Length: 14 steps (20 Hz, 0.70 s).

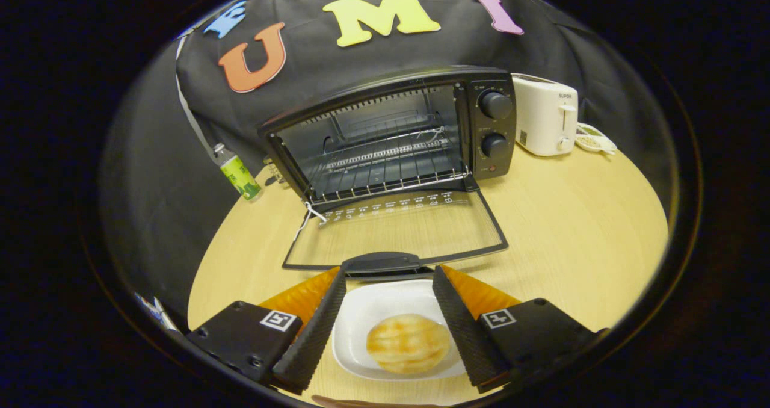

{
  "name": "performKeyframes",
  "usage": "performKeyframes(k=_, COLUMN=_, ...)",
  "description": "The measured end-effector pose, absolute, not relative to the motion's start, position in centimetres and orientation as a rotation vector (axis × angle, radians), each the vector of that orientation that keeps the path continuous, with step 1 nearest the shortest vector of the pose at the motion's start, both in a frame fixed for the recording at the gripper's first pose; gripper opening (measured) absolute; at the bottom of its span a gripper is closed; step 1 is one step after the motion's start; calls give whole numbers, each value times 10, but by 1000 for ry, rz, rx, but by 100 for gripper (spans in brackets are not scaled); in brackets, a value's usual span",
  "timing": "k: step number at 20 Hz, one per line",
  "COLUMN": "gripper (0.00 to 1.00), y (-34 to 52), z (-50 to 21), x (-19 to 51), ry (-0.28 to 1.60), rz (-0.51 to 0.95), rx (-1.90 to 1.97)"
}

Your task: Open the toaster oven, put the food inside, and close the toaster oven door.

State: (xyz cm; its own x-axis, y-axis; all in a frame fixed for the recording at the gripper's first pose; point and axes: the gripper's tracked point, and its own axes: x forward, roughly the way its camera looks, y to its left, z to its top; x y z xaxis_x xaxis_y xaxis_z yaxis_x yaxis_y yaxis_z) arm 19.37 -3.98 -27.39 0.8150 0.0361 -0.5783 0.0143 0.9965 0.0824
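A clear plastic bottle with a green label (238, 174) is seen leaning at the left of the frame, its print too small to be read. At centre, the black toaster oven (391, 134) is found on the pale wooden table (571, 227), its glass door (394, 227) folded down flat; small white markings on the door are not legible. In the lower middle, the gripper (389, 278) is spread wide, nothing held; between its fingers a white square plate (361, 318) carrying a golden round bun (408, 343) is framed. At upper right, a white toaster (546, 122) is marked "SUPOR".
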Motion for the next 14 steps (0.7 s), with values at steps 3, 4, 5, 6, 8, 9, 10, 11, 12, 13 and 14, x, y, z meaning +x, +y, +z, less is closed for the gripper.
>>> performKeyframes(k=3, gripper=96, y=-38, z=-269, x=168, ry=566, rz=28, rx=32)
performKeyframes(k=4, gripper=96, y=-37, z=-270, x=160, ry=562, rz=29, rx=40)
performKeyframes(k=5, gripper=96, y=-35, z=-272, x=150, ry=560, rz=30, rx=59)
performKeyframes(k=6, gripper=96, y=-30, z=-274, x=142, ry=558, rz=40, rx=72)
performKeyframes(k=8, gripper=96, y=-23, z=-276, x=131, ry=540, rz=56, rx=50)
performKeyframes(k=9, gripper=96, y=-23, z=-279, x=126, ry=528, rz=53, rx=19)
performKeyframes(k=10, gripper=96, y=-25, z=-284, x=121, ry=517, rz=38, rx=-15)
performKeyframes(k=11, gripper=96, y=-27, z=-292, x=117, ry=512, rz=27, rx=-41)
performKeyframes(k=12, gripper=96, y=-27, z=-299, x=114, ry=512, rz=18, rx=-55)
performKeyframes(k=13, gripper=96, y=-27, z=-304, x=112, ry=506, rz=14, rx=-68)
performKeyframes(k=14, gripper=96, y=-28, z=-308, x=113, ry=498, rz=5, rx=-82)
